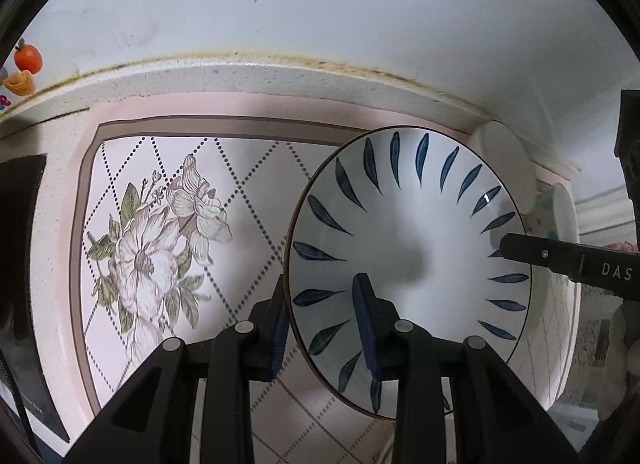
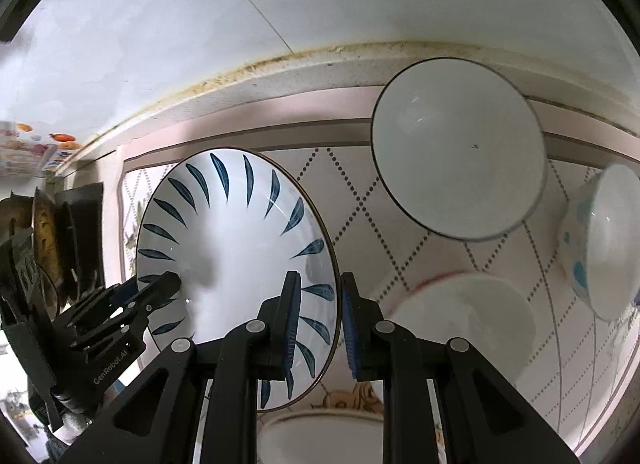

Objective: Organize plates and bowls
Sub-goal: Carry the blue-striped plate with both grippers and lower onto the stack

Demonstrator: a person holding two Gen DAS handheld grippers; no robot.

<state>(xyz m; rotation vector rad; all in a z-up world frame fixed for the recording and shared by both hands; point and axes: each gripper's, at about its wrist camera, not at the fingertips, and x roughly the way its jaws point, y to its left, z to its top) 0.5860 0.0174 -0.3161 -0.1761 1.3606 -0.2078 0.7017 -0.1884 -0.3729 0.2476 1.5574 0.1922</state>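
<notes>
Left wrist view: left gripper pinches the blue-leaf plate by its 7 o'clock rim, above the floral mat. Right wrist view: right gripper clamps the same plate's 4 o'clock rim; a white bowl sits at 1 o'clock.

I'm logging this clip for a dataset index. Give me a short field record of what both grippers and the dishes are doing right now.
held item: blue-leaf plate, lifted above the mat
left gripper: fingers straddle the plate's rim, closed on it
right gripper: fingers straddle the opposite rim, closed on it
surface: floral mat on the counter
other dishes: white bowl, blue-spotted bowl, red-rimmed bowl, all right of the plate
backdrop: white wall
</notes>
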